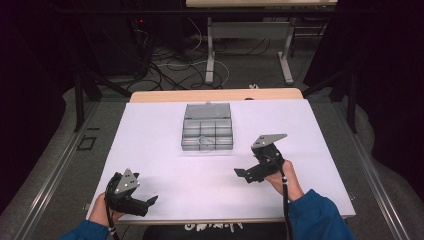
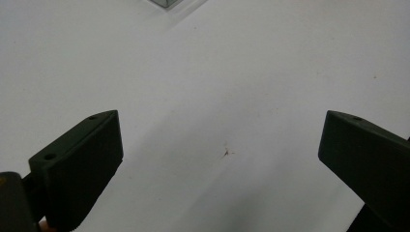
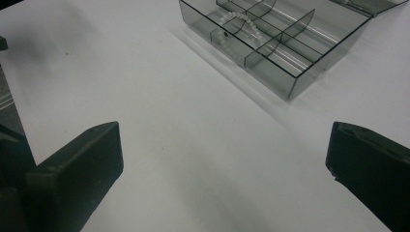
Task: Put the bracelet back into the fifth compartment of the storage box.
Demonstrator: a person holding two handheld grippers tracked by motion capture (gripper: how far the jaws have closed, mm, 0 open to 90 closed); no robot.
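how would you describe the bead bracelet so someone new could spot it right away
On the white table, look to the clear compartment box near the far middle, lid open. The bead bracelet lies in a front-row compartment, a pale ring of small round beads; the other compartments in view look empty.

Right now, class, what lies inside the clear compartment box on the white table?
In the clear compartment box, lid open, a white bead bracelet lies in a front-row compartment. The other compartments in the right gripper view look bare; the far row is cut off, so its contents cannot be told.
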